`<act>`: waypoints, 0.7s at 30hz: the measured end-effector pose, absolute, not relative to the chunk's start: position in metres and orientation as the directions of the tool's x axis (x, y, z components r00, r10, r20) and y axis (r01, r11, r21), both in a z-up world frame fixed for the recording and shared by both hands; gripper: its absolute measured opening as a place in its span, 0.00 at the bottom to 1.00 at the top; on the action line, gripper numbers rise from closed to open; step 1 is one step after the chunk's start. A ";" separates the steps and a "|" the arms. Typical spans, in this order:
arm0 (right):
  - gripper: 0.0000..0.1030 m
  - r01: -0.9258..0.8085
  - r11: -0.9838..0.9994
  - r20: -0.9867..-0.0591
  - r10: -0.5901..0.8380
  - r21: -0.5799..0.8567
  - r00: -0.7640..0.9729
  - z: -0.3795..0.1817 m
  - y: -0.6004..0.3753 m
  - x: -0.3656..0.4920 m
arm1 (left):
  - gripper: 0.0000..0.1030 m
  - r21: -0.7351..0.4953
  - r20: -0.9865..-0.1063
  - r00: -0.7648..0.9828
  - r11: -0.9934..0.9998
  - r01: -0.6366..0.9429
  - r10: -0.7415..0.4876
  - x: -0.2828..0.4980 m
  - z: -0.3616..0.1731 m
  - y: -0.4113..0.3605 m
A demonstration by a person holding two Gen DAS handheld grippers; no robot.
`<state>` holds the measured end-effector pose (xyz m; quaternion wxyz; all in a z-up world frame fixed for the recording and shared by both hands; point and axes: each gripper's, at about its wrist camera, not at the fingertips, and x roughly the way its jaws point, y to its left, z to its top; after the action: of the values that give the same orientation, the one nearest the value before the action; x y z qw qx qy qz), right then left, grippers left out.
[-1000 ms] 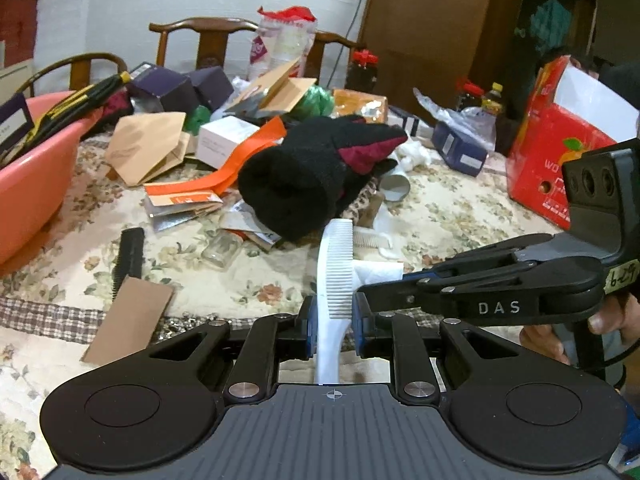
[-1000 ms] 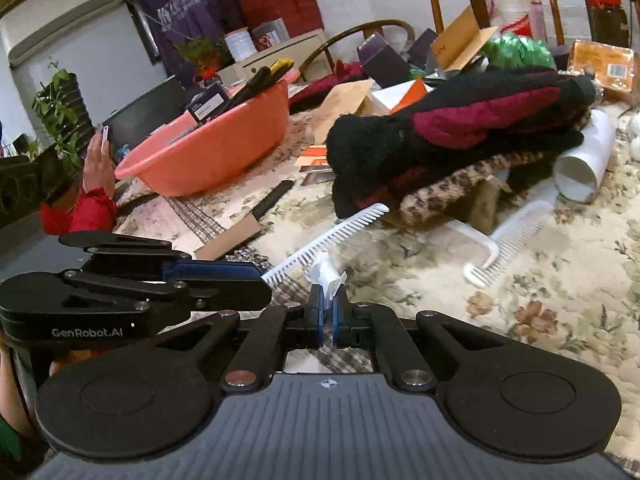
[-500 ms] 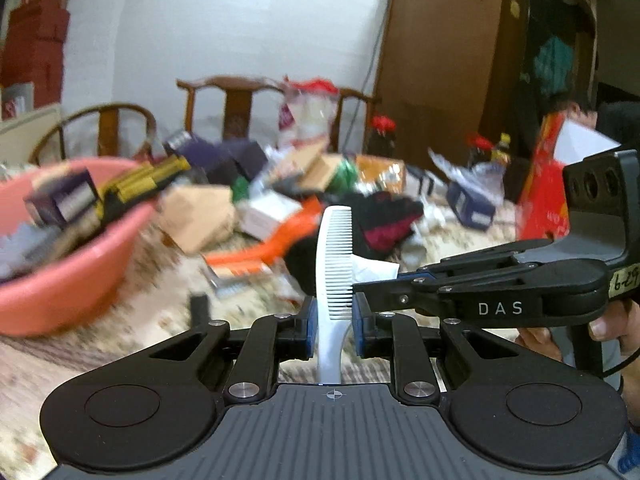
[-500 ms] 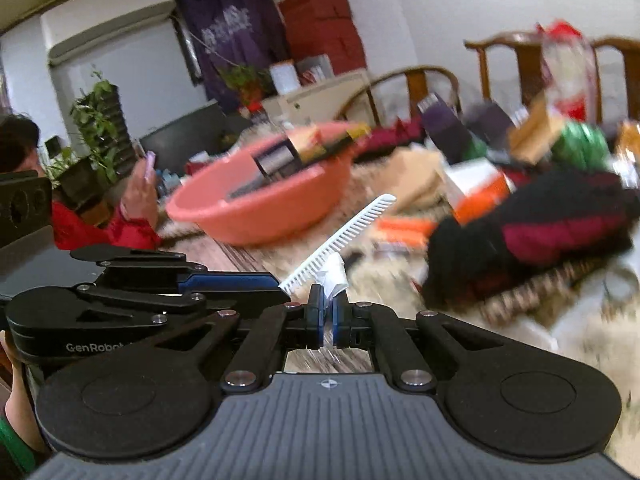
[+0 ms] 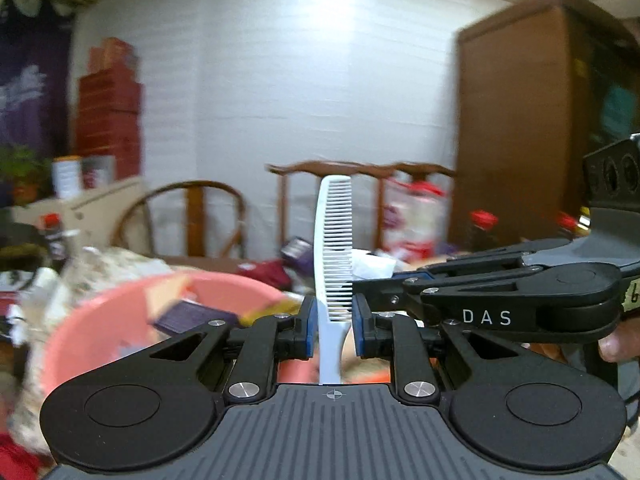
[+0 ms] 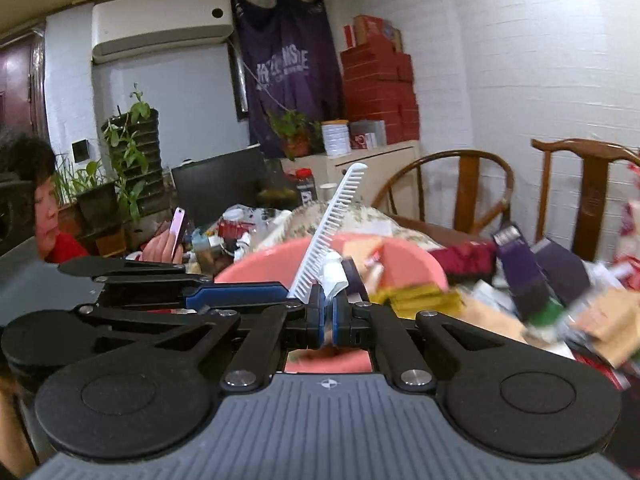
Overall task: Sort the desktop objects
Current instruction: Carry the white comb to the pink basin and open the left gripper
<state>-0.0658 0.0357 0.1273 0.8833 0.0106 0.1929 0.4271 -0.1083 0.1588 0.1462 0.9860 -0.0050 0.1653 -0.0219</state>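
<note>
Cluttering floral tablecloth (image 6: 360, 216): pink basin (image 5: 100, 332), boxes (image 6: 520, 268).

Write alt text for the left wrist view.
The left claw is shut on a white comb that stands upright, teeth to the right. The right claw reaches in from the right, beside the comb, pinching white paper. Below, blurred, a pink basin holds boxes; wooden chairs behind.

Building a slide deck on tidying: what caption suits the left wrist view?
Left gripper shut on an upright white plastic comb, above a pink plastic basin, right gripper alongside.
</note>
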 end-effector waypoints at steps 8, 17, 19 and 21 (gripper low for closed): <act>0.07 -0.744 0.621 -0.425 0.759 0.247 0.493 0.102 0.119 0.024 | 0.16 -0.027 -0.417 0.902 0.991 -0.132 0.109 -0.036 0.122 0.233; 0.65 -0.697 0.668 -0.438 0.725 0.259 0.532 0.062 0.127 0.041 | 0.69 0.046 -0.504 0.788 0.922 -0.384 0.354 -0.007 0.078 0.271; 0.68 -0.703 0.661 -0.408 0.737 0.264 0.540 0.070 0.111 0.031 | 0.70 0.079 -0.467 0.790 0.908 -0.411 0.398 -0.020 0.084 0.268; 0.68 -0.715 0.648 -0.373 0.751 0.261 0.545 0.081 0.086 0.014 | 0.72 0.066 -0.420 0.816 0.911 -0.408 0.396 -0.041 0.098 0.256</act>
<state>0.0139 0.0858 0.0805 0.8780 0.0392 0.2308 0.4175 -0.0406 0.2562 0.0978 0.9529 -0.0138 0.2175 0.2110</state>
